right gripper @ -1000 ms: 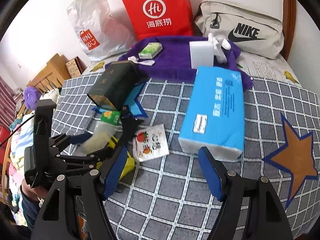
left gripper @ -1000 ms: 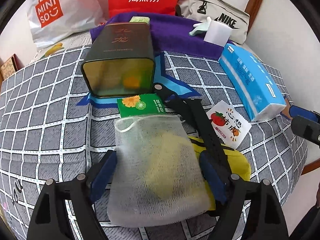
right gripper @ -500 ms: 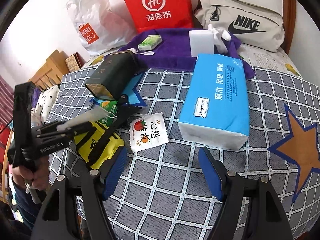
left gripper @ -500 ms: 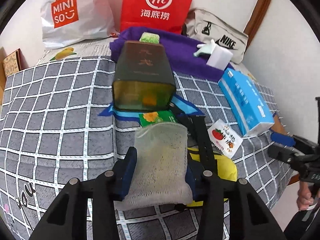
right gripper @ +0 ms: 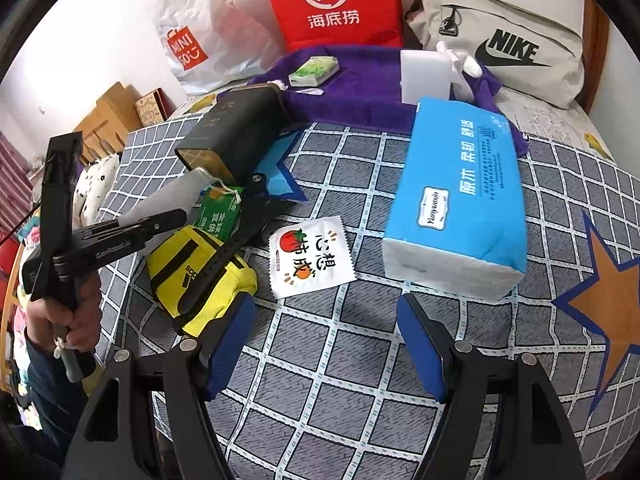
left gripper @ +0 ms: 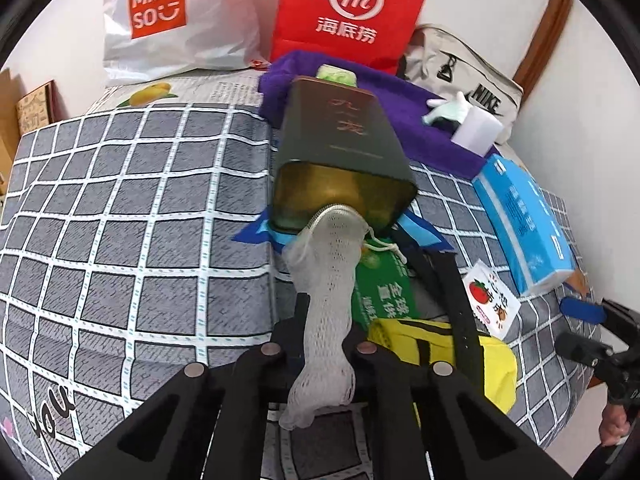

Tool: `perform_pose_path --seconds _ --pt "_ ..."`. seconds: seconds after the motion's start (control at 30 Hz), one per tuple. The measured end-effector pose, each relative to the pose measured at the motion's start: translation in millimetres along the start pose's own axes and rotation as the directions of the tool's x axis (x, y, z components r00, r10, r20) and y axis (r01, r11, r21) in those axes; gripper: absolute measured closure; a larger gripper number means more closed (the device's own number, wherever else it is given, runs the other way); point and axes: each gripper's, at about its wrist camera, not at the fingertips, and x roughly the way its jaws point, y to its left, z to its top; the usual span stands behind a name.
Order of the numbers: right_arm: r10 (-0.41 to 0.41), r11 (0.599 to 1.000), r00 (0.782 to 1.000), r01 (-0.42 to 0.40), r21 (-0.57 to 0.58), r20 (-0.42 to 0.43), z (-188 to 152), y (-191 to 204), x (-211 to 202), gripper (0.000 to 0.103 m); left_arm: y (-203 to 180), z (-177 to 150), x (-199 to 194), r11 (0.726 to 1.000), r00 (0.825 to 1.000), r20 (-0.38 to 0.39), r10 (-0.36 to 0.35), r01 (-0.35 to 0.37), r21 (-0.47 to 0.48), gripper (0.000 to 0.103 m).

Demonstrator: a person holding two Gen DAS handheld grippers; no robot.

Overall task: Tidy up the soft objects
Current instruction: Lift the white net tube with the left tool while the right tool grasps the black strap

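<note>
My left gripper (left gripper: 326,320) is closing tight on a white mesh pouch (left gripper: 328,264), squeezed thin between the pads. The pouch's drawstring end reaches the open mouth of a dark green tin (left gripper: 344,136) lying on its side. In the right wrist view the left gripper (right gripper: 160,220) holds the pouch (right gripper: 172,196) just off the tin (right gripper: 236,132). My right gripper (right gripper: 324,336) stands open above the checked bedspread (right gripper: 320,392), nothing between its fingers. A yellow pouch with black straps (right gripper: 200,272) lies at its left finger.
A green packet (left gripper: 384,284), a white tomato-print packet (right gripper: 310,258) and a blue tissue pack (right gripper: 460,196) lie on the bed. Behind are a purple towel (right gripper: 360,88) with a white block (right gripper: 424,76), a red bag (right gripper: 332,4), a Miniso bag (left gripper: 160,12) and a Nike bag (right gripper: 504,40).
The left jaws closed on the mesh pouch, lifted it off the yellow pouch and carried it toward the tin's mouth. The right gripper stayed open and still.
</note>
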Motion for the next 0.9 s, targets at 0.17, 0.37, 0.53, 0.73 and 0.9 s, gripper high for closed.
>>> perform_pose_path --seconds 0.17,0.37,0.53,0.73,0.9 --pt "-0.005 1.0 1.0 0.005 -0.02 0.003 0.8 6.9 6.1 0.032 4.5 0.1 -16.7 1.0 0.999 0.041 0.001 -0.001 0.003 0.096" --pt "0.029 0.998 1.0 -0.028 -0.059 0.006 6.1 23.0 9.6 0.033 10.1 -3.1 -36.9 1.0 0.997 0.072 -0.008 0.008 0.005 0.096" --pt "0.068 0.992 0.998 -0.069 -0.108 -0.018 7.0 41.9 19.4 0.033 12.6 -4.9 -34.5 1.0 0.998 0.067 -0.012 0.012 -0.001 0.096" --pt "0.082 0.992 0.996 -0.084 -0.092 -0.03 12.8 51.5 32.2 0.033 13.2 -6.6 -28.7 1.0 0.998 0.053 -0.026 0.027 -0.005 0.096" --pt "0.081 0.995 0.996 -0.083 -0.06 -0.044 29.4 60.1 47.7 0.043 15.3 -6.0 -25.4 0.999 0.998 0.044 -0.038 0.039 -0.014 0.096"
